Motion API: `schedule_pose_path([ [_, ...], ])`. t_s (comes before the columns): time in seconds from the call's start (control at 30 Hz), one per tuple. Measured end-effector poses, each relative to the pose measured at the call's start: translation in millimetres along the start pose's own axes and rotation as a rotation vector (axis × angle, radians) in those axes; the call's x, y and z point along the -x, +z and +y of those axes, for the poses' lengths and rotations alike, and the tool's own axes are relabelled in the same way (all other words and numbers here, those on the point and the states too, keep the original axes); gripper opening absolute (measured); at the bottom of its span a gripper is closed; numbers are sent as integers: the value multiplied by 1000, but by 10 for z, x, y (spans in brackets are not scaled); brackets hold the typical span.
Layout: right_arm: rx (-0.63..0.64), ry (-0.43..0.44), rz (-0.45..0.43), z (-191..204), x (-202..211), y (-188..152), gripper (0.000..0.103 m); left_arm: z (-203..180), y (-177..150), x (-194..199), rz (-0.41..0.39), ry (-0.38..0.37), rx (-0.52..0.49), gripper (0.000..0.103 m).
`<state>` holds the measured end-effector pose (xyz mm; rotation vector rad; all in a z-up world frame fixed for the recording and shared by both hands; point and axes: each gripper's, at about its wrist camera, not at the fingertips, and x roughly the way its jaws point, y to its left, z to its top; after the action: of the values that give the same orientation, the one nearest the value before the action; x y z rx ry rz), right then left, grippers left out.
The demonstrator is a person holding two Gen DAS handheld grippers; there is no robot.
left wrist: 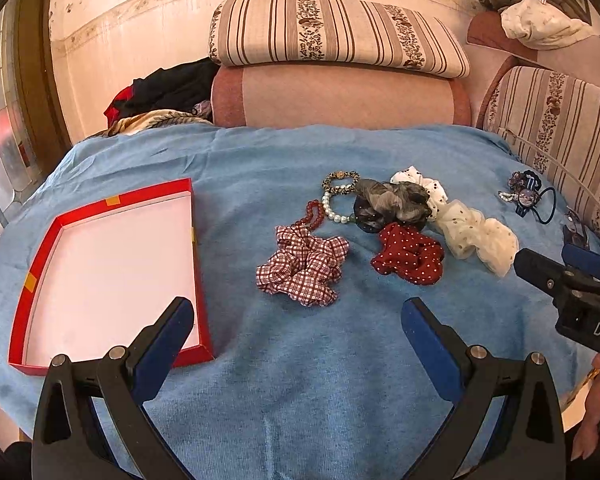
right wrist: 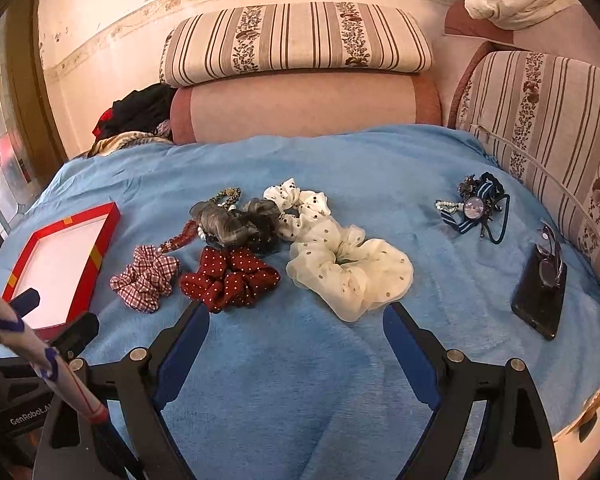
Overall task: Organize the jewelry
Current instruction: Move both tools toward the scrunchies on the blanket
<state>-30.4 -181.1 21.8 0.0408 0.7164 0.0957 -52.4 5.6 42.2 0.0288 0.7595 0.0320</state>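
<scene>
Five scrunchies lie on the blue blanket (left wrist: 300, 380): a red-and-white checked scrunchie (left wrist: 302, 268), a dark red dotted scrunchie (left wrist: 408, 258), a grey gauzy scrunchie (left wrist: 392, 204), a white black-dotted scrunchie (left wrist: 424, 186) and a large cream sheer scrunchie (left wrist: 480, 238). In the left wrist view the checked one sits near centre, the dark red one at its 3 o'clock, the grey one at 1 o'clock of the checked one, and the two pale ones run on toward 3 o'clock, touching each other.

Three bead bracelets show: a red bead bracelet (left wrist: 314, 212) touching the checked scrunchie at its 12 o'clock, a pearl bracelet (left wrist: 334, 208) just beside it, and a leopard-pattern bracelet (left wrist: 340, 184) at 12 o'clock of the pearls.

A separate small heap of hair ties (right wrist: 478, 208), striped ribbon, dark elastic and white beads tangled, lies well apart at 2 o'clock in the right wrist view. One black phone (right wrist: 540, 292) lies at 3 o'clock there, near the striped cushion (right wrist: 560, 128).

One container is present: a shallow red box (left wrist: 60, 224) with a white floor, at 9 o'clock in the left view, holding nothing.

The left gripper (left wrist: 298, 320) hangs above the blanket with its jaws wide apart, just short of the checked scrunchie. The right gripper (right wrist: 296, 322) likewise stands spread and holds nothing, its tips near the dark red and cream scrunchies.
</scene>
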Motion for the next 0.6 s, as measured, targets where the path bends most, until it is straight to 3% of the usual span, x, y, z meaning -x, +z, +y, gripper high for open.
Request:
schedule_pose_path([
  [0.6,-1,0,9,-3,-64,-11,92,102,-18,-115,34,-16,32,103],
])
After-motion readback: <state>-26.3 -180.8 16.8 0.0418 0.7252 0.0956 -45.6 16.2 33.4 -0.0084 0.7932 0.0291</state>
